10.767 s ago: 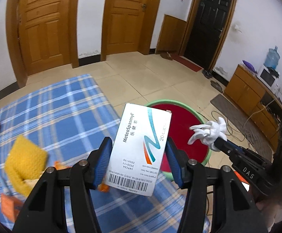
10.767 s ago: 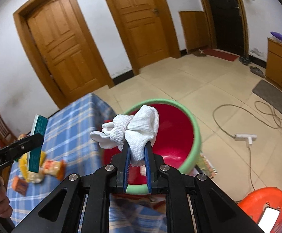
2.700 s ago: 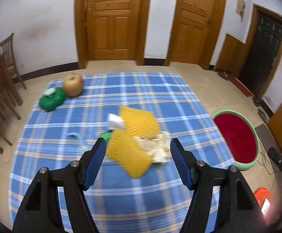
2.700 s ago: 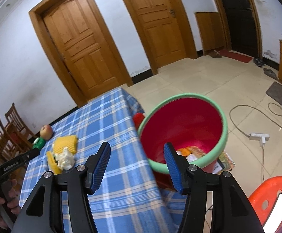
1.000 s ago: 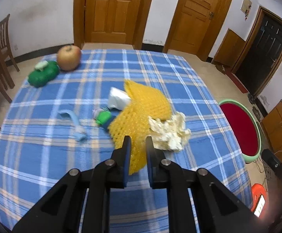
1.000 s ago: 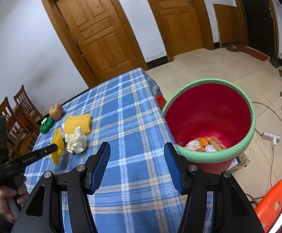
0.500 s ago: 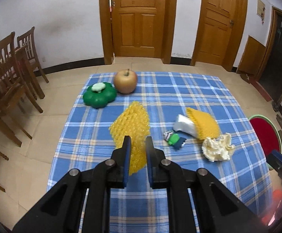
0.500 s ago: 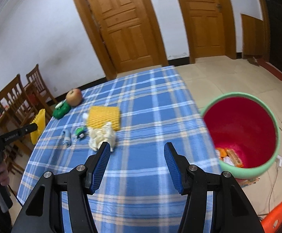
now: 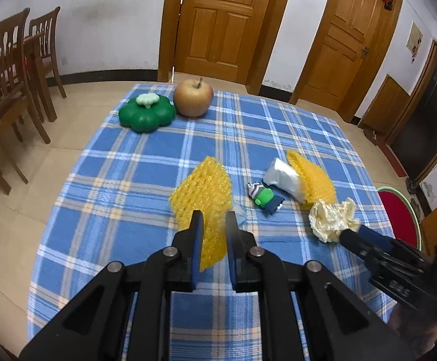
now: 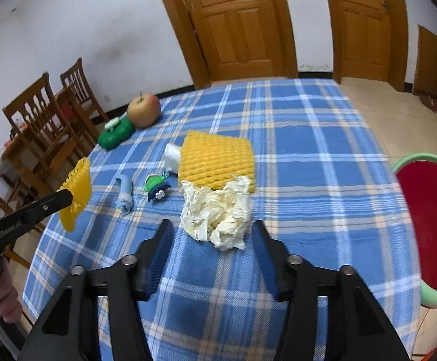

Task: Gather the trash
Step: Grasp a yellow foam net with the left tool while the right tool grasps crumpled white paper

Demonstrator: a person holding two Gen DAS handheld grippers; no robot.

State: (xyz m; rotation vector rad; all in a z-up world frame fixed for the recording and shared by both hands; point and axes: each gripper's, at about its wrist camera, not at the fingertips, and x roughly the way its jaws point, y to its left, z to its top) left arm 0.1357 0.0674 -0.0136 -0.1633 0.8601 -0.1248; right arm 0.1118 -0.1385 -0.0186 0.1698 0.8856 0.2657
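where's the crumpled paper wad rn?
On the blue plaid tablecloth, the crumpled paper wad lies just ahead of the right gripper, touching the flat yellow foam net.

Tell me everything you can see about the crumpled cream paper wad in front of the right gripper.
The crumpled cream paper wad is a loose, creased ball, apparently thin paper or tissue. It lies on the blue plaid tablecloth, its far edge against the flat yellow foam mesh pad. The right gripper points at it, its fingers open just short of its near side, having just been closing; no contact is visible.
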